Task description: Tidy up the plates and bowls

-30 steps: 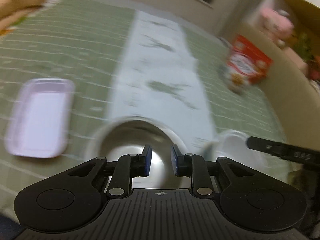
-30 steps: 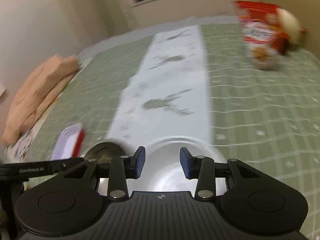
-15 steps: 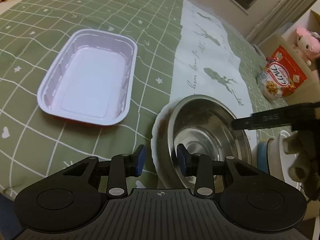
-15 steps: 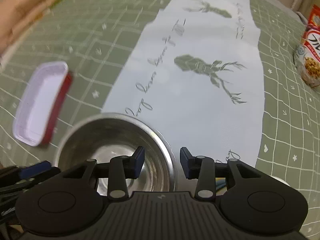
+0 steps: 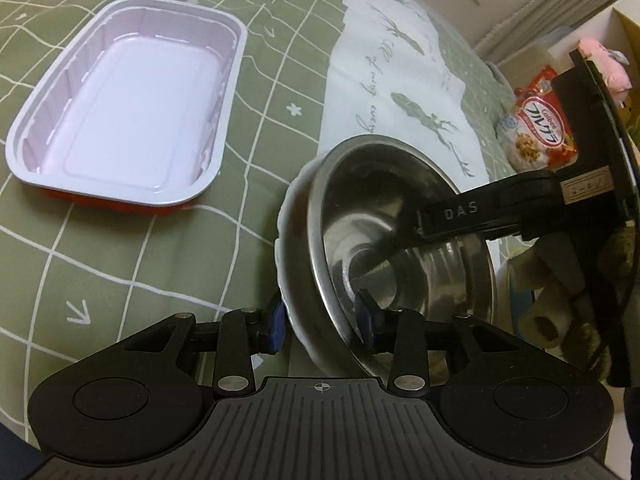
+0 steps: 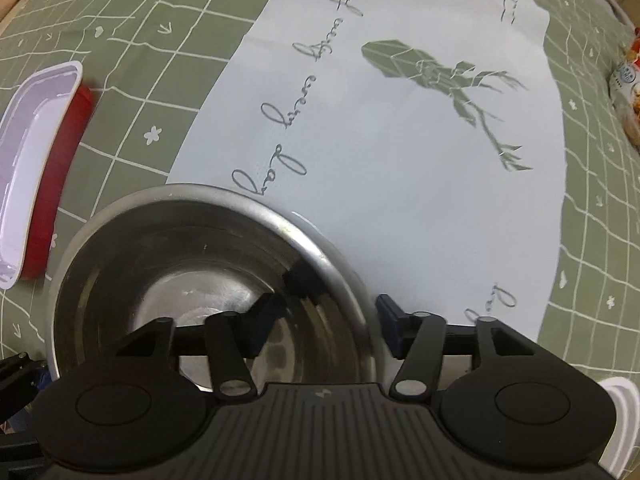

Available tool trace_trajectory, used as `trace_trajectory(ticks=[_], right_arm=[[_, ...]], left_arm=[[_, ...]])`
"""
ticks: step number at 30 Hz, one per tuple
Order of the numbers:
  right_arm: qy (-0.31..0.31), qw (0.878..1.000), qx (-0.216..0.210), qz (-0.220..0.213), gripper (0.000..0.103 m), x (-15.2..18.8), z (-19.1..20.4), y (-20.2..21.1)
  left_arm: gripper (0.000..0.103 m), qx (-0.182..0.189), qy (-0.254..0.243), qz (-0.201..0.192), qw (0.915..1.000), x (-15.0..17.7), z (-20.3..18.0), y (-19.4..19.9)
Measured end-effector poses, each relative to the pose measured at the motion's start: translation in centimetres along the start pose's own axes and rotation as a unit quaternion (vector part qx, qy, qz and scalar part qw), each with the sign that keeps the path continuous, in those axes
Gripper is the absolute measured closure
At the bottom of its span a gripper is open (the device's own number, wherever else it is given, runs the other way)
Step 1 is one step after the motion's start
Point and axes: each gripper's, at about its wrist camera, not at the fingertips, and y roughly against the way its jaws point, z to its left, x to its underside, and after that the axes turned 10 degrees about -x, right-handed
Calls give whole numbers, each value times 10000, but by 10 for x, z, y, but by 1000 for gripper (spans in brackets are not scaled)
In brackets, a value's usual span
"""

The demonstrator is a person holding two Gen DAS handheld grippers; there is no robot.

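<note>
Risk first. The steel bowl (image 5: 400,240) sits nested in a white ceramic dish (image 5: 290,264) on the green checked cloth (image 5: 100,248), and both grippers straddle opposite parts of the rim at once. If the two hands pull at different moments or in different directions, the bowl is likely to tip or twist. The steel looks smooth and the rim thin, so a shallow bite could slide off. Should the left jaws close over both rims together, the white dish may lift with the bowl and then drop. A white dish edge (image 6: 618,412) lies just beside the right gripper and could be knocked.

Left gripper (image 5: 322,326): jaws about half open, having just been widening. One pad stands outside the white dish, the other inside the steel bowl, so both rims lie between them. The outer pad shows a gap to the dish; the inner pad sits very close to the steel wall, contact uncertain. Nothing is clamped.

Right gripper (image 6: 320,326): jaws partly open, having just been opening. One finger hangs inside the bowl, the other outside over the pale table runner (image 6: 400,160), the rim between them with clearance on both sides. Released, gripping nothing.

The white-lined red tray (image 5: 124,96) lies well apart on the left, untouched. A cereal bag (image 5: 540,128) rests at the far edge.
</note>
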Motion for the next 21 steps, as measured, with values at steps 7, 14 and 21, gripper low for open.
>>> trace_trajectory(ticks=[7, 14, 21], right_arm=[[-200, 9998, -21, -60, 37, 2, 3, 1], [-439, 9983, -375, 30, 37, 9, -1, 4], [-342, 9987, -383, -25, 36, 9, 1, 1]], left_arm=[[65, -35, 39, -21, 10000, -7, 5, 0], [65, -79, 111, -138, 9998, -19, 12, 3], [65, -86, 72, -129, 9999, -21, 11, 4]])
